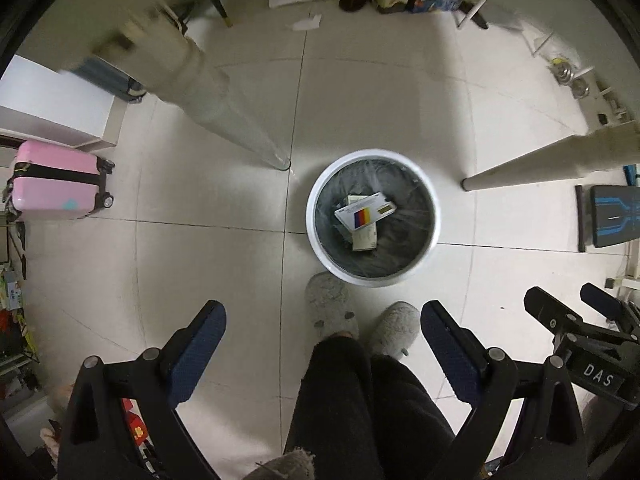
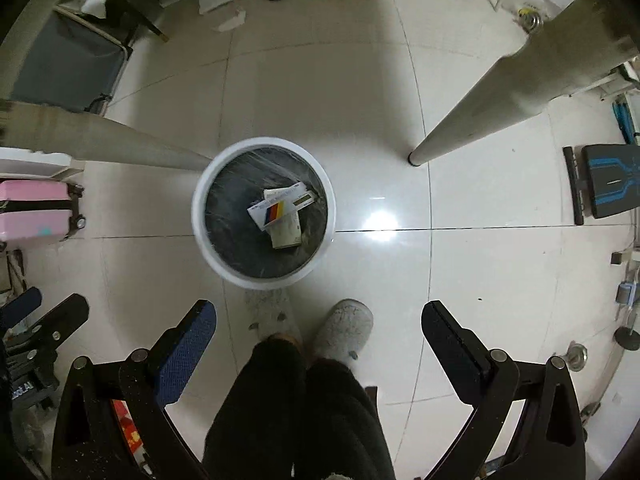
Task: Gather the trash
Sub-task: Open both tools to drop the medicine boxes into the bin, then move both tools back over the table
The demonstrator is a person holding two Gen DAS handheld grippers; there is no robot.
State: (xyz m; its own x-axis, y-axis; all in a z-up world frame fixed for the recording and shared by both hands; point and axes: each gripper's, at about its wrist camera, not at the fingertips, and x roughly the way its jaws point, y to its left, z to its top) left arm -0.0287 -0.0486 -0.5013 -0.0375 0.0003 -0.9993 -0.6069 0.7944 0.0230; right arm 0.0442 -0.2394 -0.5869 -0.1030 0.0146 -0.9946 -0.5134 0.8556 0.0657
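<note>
A white round trash bin (image 1: 320,248) (image 2: 200,236) with a dark liner stands on the tiled floor below both grippers. Inside it lie small cardboard boxes (image 1: 364,212) (image 2: 280,208), the top one white with a red, yellow and black patch. My left gripper (image 1: 324,316) points down at the floor, open, with nothing between its fingers. My right gripper (image 2: 320,316) also points down, open and empty. The right gripper shows at the lower right edge of the left wrist view (image 1: 568,312). The left gripper shows at the lower left edge of the right wrist view (image 2: 48,308).
A person's legs in dark trousers and grey slippers (image 1: 332,304) (image 2: 344,328) stand just before the bin. Two pale table legs (image 1: 240,128) (image 2: 460,128) rise either side. A pink suitcase (image 1: 56,180), a white scrap (image 1: 308,23) on the floor and a blue-black board (image 2: 608,180) are around.
</note>
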